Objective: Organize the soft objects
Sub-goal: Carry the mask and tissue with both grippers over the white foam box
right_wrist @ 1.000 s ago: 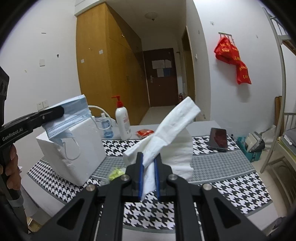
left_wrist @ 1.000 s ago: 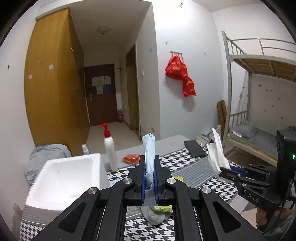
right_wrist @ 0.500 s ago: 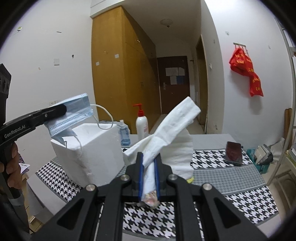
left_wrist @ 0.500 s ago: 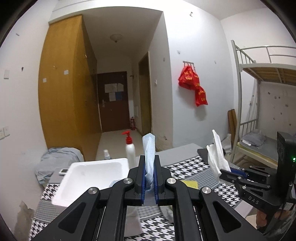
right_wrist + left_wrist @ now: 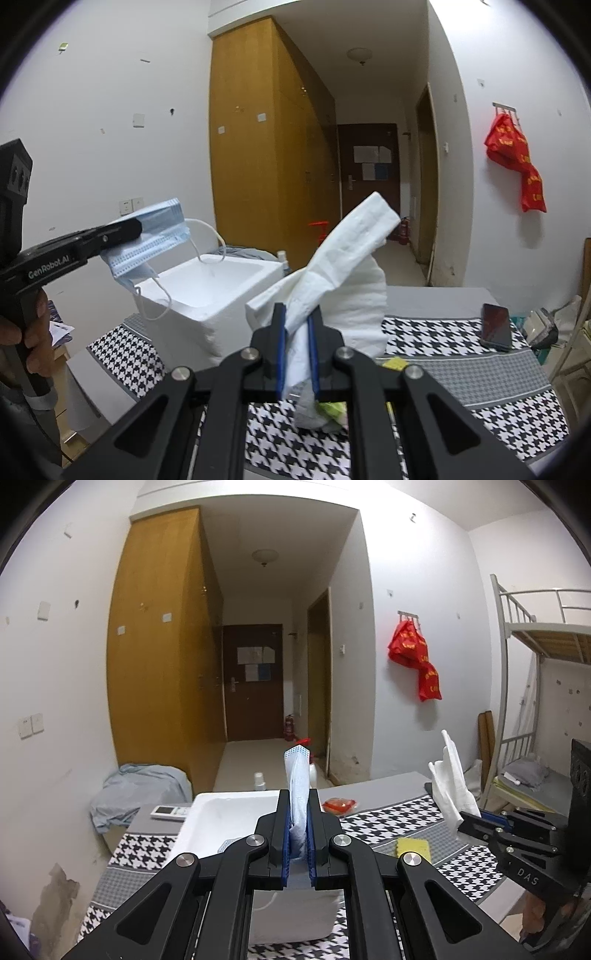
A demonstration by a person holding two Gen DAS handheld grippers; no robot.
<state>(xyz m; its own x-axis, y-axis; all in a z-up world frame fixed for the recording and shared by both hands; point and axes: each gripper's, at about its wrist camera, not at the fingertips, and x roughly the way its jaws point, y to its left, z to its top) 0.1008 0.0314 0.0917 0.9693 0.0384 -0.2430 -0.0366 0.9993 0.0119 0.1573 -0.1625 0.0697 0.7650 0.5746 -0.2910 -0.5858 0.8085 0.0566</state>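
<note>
- Here the left gripper (image 5: pixel 298 834) has its jaws pinched on a blue face mask (image 5: pixel 297 786), which stands up on edge between the blue pads.
- From the right wrist view the same mask (image 5: pixel 151 240) hangs from the fingertips of the left gripper (image 5: pixel 138 230) in the air above the near-left corner of the white foam box (image 5: pixel 221 295), with its white ear loops dangling, one beside the box's outer wall and one over the opening.
- The right gripper (image 5: pixel 295 332) has its jaws clamped on a white tissue (image 5: pixel 343 266), whose folded end sticks up and to the right while a wider flap spreads behind the fingers.
- In the left wrist view the tissue (image 5: pixel 452 782) stands upright from the right gripper (image 5: pixel 469 818), to the right of the box and above the cloth.
- The foam box (image 5: pixel 221 812) sits open on the houndstooth tablecloth (image 5: pixel 406 819), directly ahead of and under the left gripper.
- On the table also lie a yellow sponge (image 5: pixel 413 847), a small red packet (image 5: pixel 340 806), a dark phone (image 5: pixel 496 326), and a grey-and-green crumpled item (image 5: pixel 321 415) just below the right gripper.
- A person's hand (image 5: pixel 22 328) grips the handle of the left gripper at the left edge of the right wrist view.
</note>
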